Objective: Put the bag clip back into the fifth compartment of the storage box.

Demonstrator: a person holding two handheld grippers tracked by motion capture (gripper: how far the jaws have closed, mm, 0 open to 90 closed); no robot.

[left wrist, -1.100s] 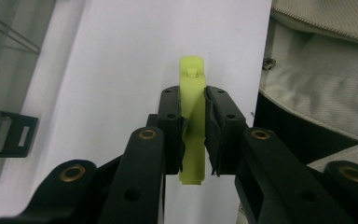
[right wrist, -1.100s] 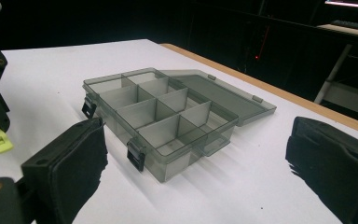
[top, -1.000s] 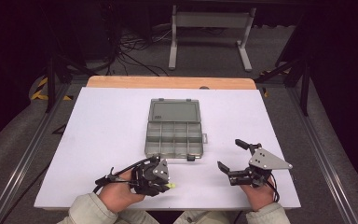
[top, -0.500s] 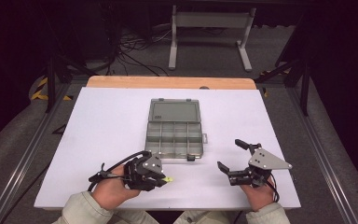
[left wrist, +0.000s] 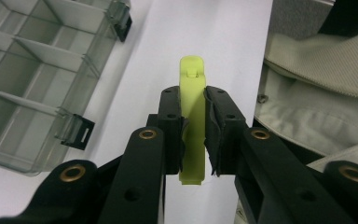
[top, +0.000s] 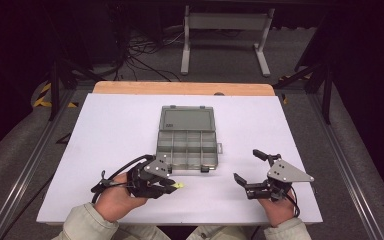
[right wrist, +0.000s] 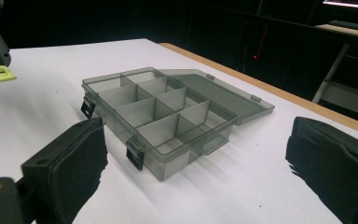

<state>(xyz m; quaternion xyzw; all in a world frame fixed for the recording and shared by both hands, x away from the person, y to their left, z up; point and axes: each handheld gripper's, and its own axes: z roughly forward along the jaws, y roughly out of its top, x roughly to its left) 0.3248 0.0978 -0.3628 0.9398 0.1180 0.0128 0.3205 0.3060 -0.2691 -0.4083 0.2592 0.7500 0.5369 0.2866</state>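
Currently a small yellow-green clip (left wrist: 192, 122) is pinched by the left claw (top: 169, 184), with the pads pressed on its two flat sides. In the left claw view the clip is seen standing lengthwise between the pads, its far end sticking out past the fingertips and its near end showing below them. The jaws are nearly together, kept apart by the clip alone. In the high view the clip's tip (top: 179, 185) is seen poking out to the right of that claw, near the front edge of the white bench (top: 105, 130) and in front of the box's front left corner. Whether the clip is lifted clear of the bench cannot be told.

The right claw (top: 247, 168) is held spread wide, nothing between its pads, nothing touched. In the right claw view both pads (right wrist: 74, 161) are seen well apart, with the box framed between them farther off.

A grey see-through compartment box (top: 186, 145) is set at the middle of the bench, lid swung back flat on the far side, dividers exposed, compartments bare. Two black latches (right wrist: 135, 155) are hung on its front wall. The box is touched by neither claw; the left claw is just in front of its front left corner, the right claw off to its right front.
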